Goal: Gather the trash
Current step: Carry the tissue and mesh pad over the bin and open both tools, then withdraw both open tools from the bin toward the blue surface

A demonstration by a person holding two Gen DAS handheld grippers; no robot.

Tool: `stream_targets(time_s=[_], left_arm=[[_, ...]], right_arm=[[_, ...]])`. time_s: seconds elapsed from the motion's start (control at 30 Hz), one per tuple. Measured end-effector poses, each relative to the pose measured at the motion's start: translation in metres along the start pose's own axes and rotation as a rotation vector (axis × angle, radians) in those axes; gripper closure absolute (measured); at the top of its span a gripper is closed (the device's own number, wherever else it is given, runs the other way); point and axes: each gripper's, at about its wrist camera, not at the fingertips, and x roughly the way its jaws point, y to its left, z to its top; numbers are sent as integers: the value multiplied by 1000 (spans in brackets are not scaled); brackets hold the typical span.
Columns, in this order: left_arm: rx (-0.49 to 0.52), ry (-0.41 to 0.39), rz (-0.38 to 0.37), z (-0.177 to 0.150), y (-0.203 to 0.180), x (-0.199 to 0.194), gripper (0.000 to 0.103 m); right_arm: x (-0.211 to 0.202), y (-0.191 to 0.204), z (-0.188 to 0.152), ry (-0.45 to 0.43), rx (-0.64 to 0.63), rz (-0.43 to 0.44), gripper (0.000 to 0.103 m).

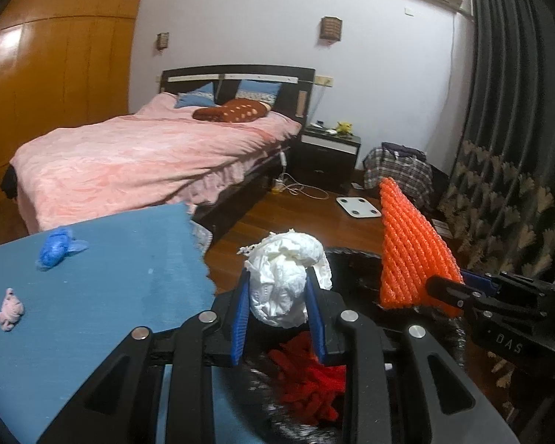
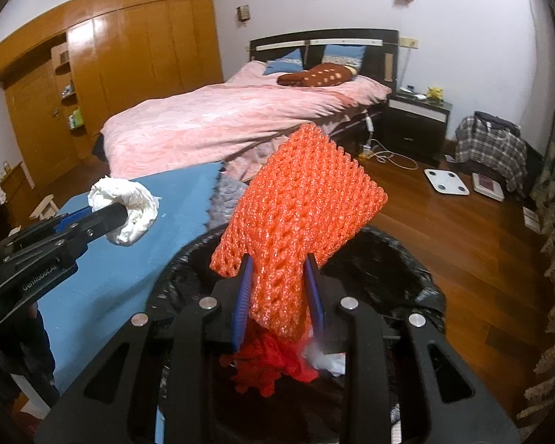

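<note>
My left gripper is shut on a crumpled white tissue wad, held above the black-lined trash bin. That wad also shows at the left of the right wrist view. My right gripper is shut on an orange foam net, which hangs over the bin. The same net stands at the right of the left wrist view. Red netting lies inside the bin. A blue crumpled scrap and a pink scrap lie on the blue table top.
A bed with a pink cover stands behind the table. A dark nightstand, a white scale and cables lie on the wooden floor. Dark curtains hang at the right. Wooden wardrobes line the left wall.
</note>
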Motion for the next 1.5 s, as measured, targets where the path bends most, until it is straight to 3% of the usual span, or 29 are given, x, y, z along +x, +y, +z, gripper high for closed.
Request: stream_targets(time_s=[0.33,0.4,0.5,0.6,0.7,0.77,0.87,1.13,1.5], left_arm=[[58,48,-71,-1,-34,21,71],[62,59,-85,-2,-36,25,68],[63,76,-106,-2,-38,29,52],[61,82,-102,-4,-37,30,45],[43,86,-90,-6,-32,30,40],[34,80,-74,-5,-28,28,36],[28,63,-43,-4,-20,24,28],[-15,15,68,1,23,4,13],[-100,-6,253,-7,111,-24,10]], right_arm=[[6,-29,-18,46,53,-41,74],[10,-34,-22,63,61,-49,69],[15,-40,-27,88,72,-64,58],[17,-44,-32,102,82,-77,44],[18,-45,-35,107,87,-89,38],[17,-46,-36,99,90,-103,21],[13,-46,-35,70,112,-100,13],[8,-29,-17,-14,121,-53,8],[45,42,20,-37,39,49,7]])
